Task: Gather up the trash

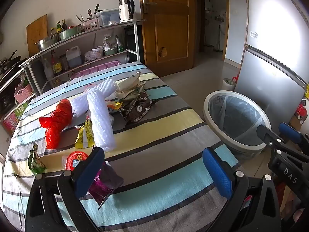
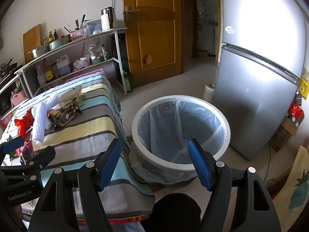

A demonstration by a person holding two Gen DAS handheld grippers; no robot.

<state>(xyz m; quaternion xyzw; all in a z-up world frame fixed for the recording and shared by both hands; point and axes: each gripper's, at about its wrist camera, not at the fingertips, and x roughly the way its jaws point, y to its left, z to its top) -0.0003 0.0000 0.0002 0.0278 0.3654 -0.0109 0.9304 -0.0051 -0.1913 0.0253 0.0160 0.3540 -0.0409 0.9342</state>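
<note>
a striped cloth (image 1: 164,127) covers a table strewn with trash: red plastic bag (image 1: 56,123), white foam wrap (image 1: 100,116), brown coffee packets (image 1: 137,106). a lined trash bin (image 2: 181,131) stands on the floor beside a fridge (image 2: 256,89). the left gripper (image 1: 154,171) hangs wide open over the cloth, a purple wrapper (image 1: 104,185) just beside its left finger. the right gripper (image 2: 155,164) gapes empty above the bin's near rim.
</note>
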